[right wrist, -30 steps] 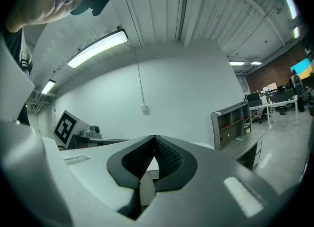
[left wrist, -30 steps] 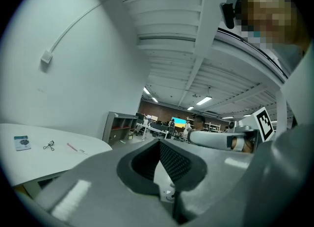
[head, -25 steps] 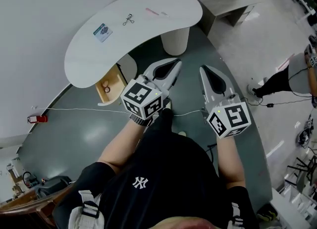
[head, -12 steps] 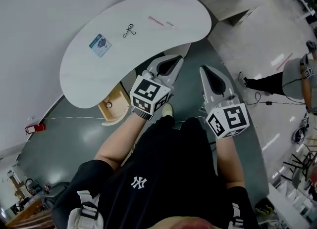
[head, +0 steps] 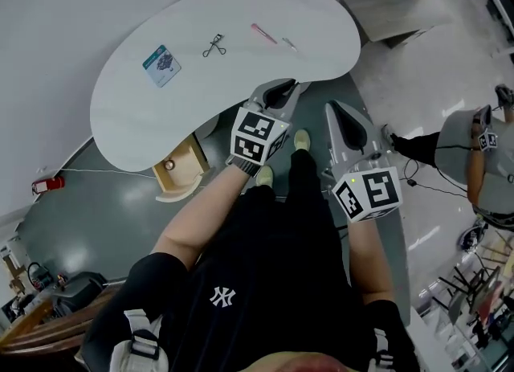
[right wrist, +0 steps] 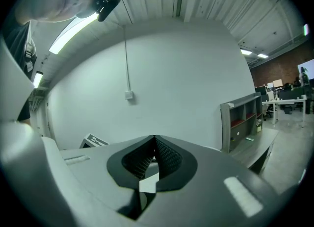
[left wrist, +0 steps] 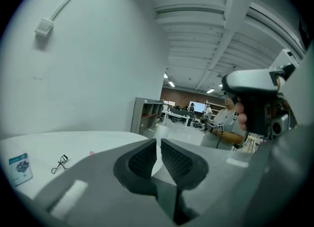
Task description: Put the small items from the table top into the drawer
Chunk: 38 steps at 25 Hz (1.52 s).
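Left tongs point(head: 289, 83), right tongs point(head: 332, 106) near table point(head: 241, 65)

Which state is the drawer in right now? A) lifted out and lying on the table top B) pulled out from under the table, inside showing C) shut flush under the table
B: in the head view the wooden drawer sticks out from under the edge of the white table, open at the top, with a small round item inside.
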{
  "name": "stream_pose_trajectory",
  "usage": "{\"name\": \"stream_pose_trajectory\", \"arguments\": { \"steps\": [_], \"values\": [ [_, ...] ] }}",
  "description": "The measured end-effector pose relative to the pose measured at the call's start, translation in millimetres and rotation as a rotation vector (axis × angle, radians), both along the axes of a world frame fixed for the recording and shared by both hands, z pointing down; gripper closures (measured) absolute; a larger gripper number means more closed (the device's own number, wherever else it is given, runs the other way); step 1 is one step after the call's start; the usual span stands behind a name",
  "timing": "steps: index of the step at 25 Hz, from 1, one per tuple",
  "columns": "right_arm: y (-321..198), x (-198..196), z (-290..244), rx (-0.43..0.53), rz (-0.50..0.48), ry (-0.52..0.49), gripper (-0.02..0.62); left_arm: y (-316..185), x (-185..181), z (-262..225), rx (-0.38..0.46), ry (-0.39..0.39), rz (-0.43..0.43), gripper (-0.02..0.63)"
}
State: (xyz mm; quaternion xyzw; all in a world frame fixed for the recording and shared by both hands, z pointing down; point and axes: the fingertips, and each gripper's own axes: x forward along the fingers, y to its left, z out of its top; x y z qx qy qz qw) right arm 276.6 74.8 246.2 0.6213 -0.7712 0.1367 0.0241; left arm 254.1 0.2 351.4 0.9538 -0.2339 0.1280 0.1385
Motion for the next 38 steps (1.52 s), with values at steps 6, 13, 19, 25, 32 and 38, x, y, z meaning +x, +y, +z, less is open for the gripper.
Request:
{"name": "stream_pose_trajectory", "arguments": {
  "steps": [6,13,19,25,32,38],
  "values": [
    [-57,29,34,-0.028,-0.081,-0.014,0.572,-52,29,57,-0.054,-0.067,-0.145,0.558],
    [-114,67,81,-0.058,-0.159,-0.028,0.572,-111,60,127,-0.126,-0.139,-0.336,0.531],
    [-148,83,114,-0.110,-0.231,-0.050,0.572,-137,68,184,-0.224,-0.204,-0.464,0.518],
    [-169,93,130,-0.133,-0.273,-0.065,0.572,-151,79,221,-0.293,-0.255,-0.553,0.498],
    [-179,103,144,-0.161,-0.311,-0.073,0.572,-159,84,250,-0.344,-0.295,-0.632,0.498],
    [-184,111,151,-0.177,-0.322,-0.083,0.572,-166,85,256,-0.338,-0.373,-0.651,0.507]
  ]
}}
